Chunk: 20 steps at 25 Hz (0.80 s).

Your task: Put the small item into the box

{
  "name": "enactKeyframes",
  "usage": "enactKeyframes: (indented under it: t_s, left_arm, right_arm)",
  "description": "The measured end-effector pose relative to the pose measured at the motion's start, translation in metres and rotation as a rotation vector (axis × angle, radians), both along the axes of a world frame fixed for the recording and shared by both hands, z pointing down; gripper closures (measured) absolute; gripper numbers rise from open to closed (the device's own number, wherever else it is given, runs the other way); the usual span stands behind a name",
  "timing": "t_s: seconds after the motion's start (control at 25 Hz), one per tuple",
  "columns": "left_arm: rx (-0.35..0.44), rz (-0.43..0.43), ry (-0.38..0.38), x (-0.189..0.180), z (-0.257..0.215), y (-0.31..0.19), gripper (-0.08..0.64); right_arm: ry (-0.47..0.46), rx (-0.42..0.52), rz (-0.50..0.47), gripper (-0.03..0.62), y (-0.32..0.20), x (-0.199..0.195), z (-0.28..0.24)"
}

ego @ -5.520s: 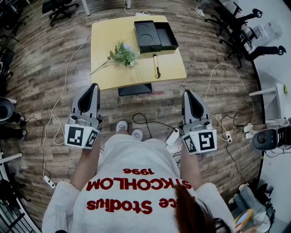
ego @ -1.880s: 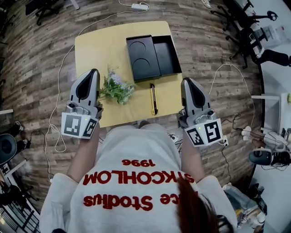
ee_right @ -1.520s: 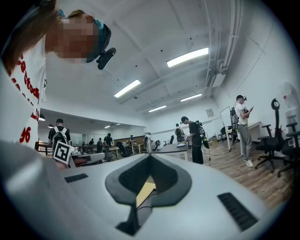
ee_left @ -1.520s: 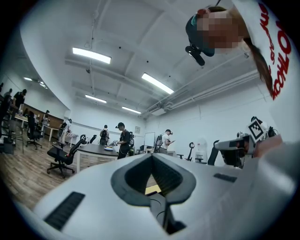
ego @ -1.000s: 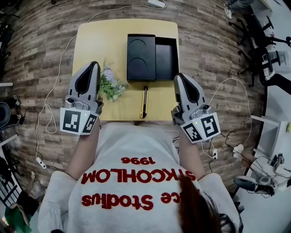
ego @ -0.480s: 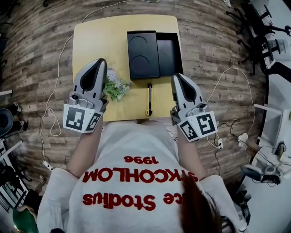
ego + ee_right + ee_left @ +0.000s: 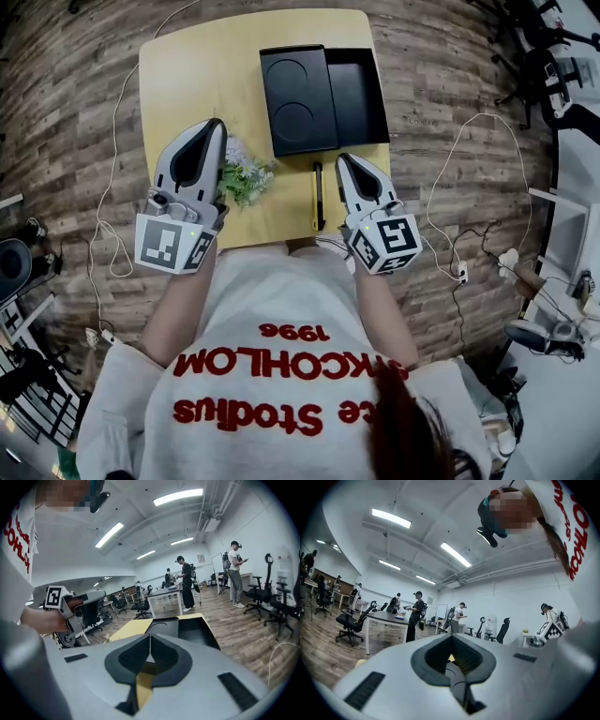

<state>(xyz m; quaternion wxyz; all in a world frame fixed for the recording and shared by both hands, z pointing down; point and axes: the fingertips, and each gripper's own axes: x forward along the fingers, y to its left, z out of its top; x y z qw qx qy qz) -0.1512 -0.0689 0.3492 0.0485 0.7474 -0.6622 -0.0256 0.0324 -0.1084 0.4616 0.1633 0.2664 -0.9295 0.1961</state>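
A slim yellow and black knife-like item (image 7: 317,195) lies near the front edge of the yellow table (image 7: 202,66). Behind it sits the black box (image 7: 360,89) with its lid (image 7: 298,98) laid beside it on the left. In the head view my right gripper (image 7: 341,158) hangs shut just right of the slim item, with nothing in its jaws. The right gripper view looks over the shut right gripper (image 7: 150,638) at the box (image 7: 197,629). My left gripper (image 7: 216,126) is shut and empty beside a flower sprig (image 7: 246,178). The left gripper view past the left gripper (image 7: 451,637) faces the room.
White cables (image 7: 469,141) run over the wooden floor on both sides of the table. Office chairs (image 7: 553,56) stand at the right. Several people stand at desks (image 7: 168,592) further back in the room.
Both grippers have come down toward the table. The right one has dropped more and shifted left toward the slim item. Both have stayed shut.
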Motion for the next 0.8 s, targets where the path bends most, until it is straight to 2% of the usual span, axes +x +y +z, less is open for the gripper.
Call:
enactKeyframes:
  t_s: [0.24, 0.4, 0.52, 0.64, 0.8]
  left_arm:
    - [-0.041, 0.017, 0.020, 0.000, 0.017, 0.000, 0.554]
    - [-0.064, 0.033, 0.025, 0.002, 0.026, 0.002, 0.554]
    - [-0.080, 0.038, 0.024, 0.002, 0.030, 0.004, 0.554]
    - [-0.090, 0.041, 0.028, 0.003, 0.032, 0.004, 0.554]
    - [-0.099, 0.052, 0.035, 0.006, 0.035, 0.005, 0.554]
  right_arm:
    - [0.093, -0.063, 0.018, 0.581, 0.010, 0.004, 0.045]
    - [0.186, -0.110, 0.016, 0.526, 0.021, 0.001, 0.088]
    - [0.266, -0.135, 0.022, 0.512, 0.029, -0.001, 0.119]
    - [0.313, -0.154, 0.038, 0.506, 0.035, 0.000, 0.138]
    - [0.358, -0.171, 0.044, 0.454, 0.042, 0.001, 0.151]
